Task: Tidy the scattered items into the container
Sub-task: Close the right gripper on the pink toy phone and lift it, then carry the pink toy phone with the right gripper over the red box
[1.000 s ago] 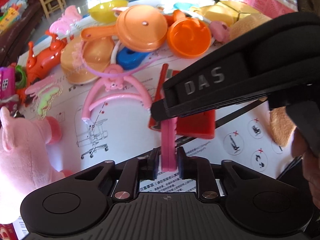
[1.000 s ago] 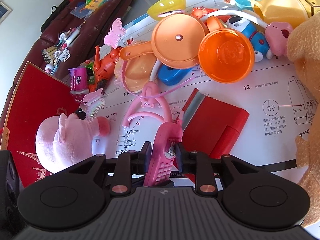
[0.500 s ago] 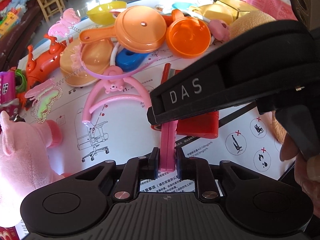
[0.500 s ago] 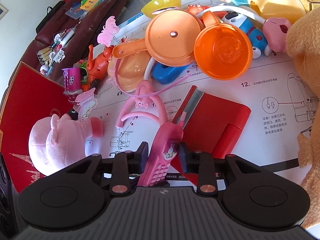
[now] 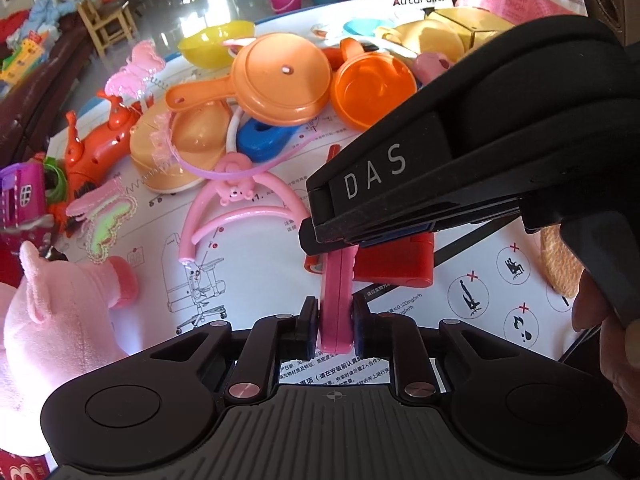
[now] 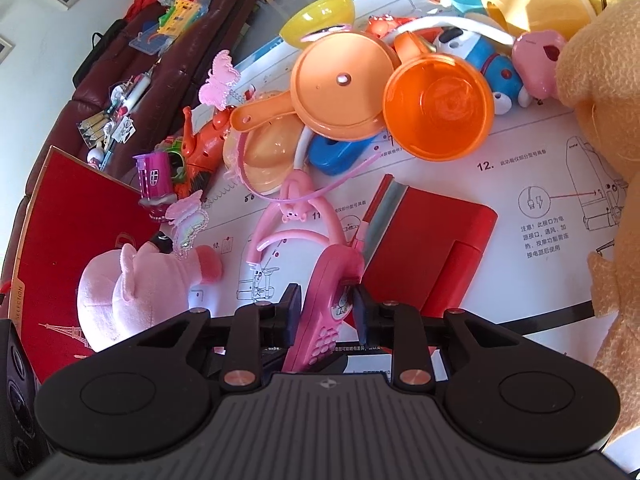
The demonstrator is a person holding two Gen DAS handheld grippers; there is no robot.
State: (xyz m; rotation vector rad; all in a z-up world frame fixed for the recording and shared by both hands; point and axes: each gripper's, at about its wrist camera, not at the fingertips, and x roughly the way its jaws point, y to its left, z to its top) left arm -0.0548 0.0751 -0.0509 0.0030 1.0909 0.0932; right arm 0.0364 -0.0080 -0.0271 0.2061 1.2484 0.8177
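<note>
over the last second my left hand-held gripper (image 5: 335, 320) has kept closing and now pinches the pink toy phone (image 5: 338, 300) by its edges. my right hand-held gripper (image 6: 326, 312) is closing again, jaws just off it. both hold it above the surface (image 5: 400, 300); the handover looks nearly done.

pink toy phone (image 6: 328, 304), red box (image 6: 436, 240), orange pan (image 6: 340, 88), yellow bowl (image 6: 320, 16).
</note>
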